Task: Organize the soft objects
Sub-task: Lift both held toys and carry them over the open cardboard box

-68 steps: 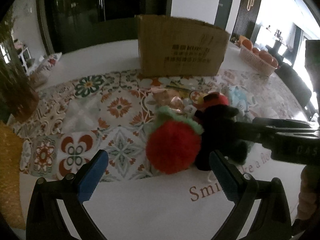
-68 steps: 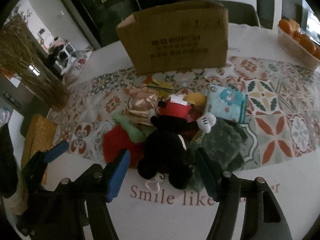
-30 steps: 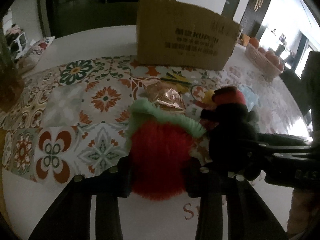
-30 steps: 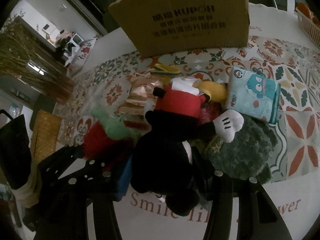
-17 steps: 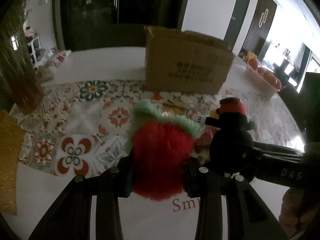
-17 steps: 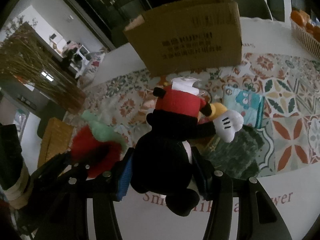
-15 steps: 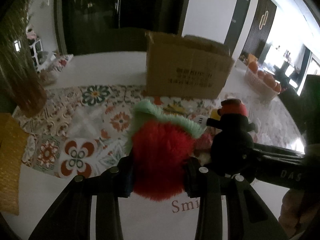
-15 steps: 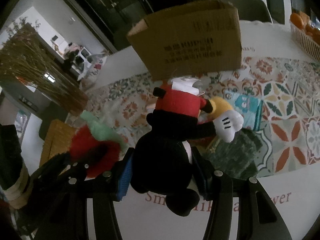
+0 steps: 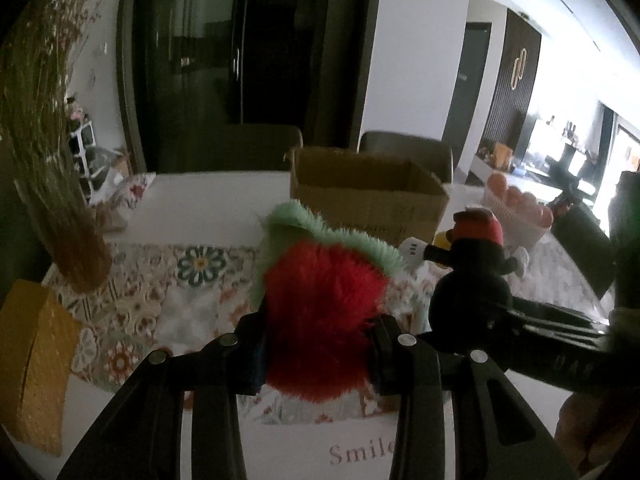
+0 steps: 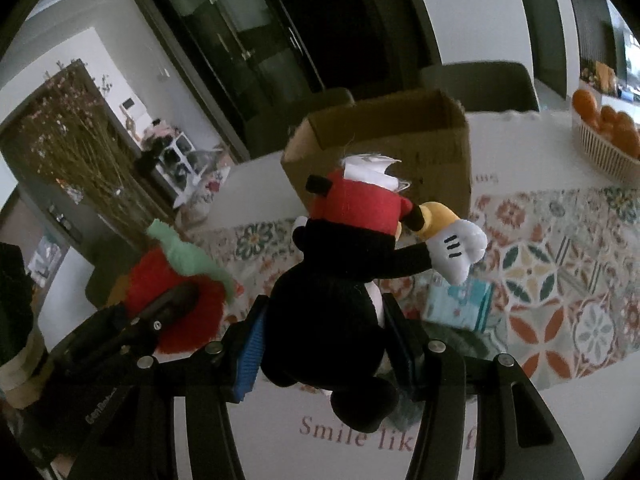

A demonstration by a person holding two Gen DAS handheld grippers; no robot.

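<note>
Plush in each gripper, both off the table. We see a fuzzy red strawberry toy [image 9: 320, 320] with a mint-green leafy top, fur long and shaggy, pinched at its lower half by the left gripper [image 9: 318, 354]; the jaws are closed in tight on its sides, fur bulging over both fingers. From the right wrist view we get the same strawberry toy [image 10: 160, 284] at left, the left gripper's dark finger pressed across it.

Second toy: black mouse plush [image 10: 332, 308] with red shorts, a white paper tag sticking up, yellow shoe and white gloved hand reaching right. It hangs upside down, rear end toward the box. The right gripper [image 10: 324, 344] is clamped on its black body, blue pad on the left finger touching it. In the left wrist view we see the mouse plush [image 9: 468, 280] just right of the strawberry, near but not clearly touching.

Beyond both toys we note an open cardboard box [image 9: 368, 196] standing upright on the white table [image 9: 208, 200], top flaps out of the way. A patterned tile-print runner [image 10: 560, 264] lies below the toys, with a light blue packet [image 10: 460, 304] and a dark green soft item [image 10: 464, 344] on it, partly hidden. A basket of oranges [image 10: 608, 140] sits far right, dried grass bundle [image 9: 44, 160] far left, and a yellow block [image 9: 32, 360] at the left edge.
</note>
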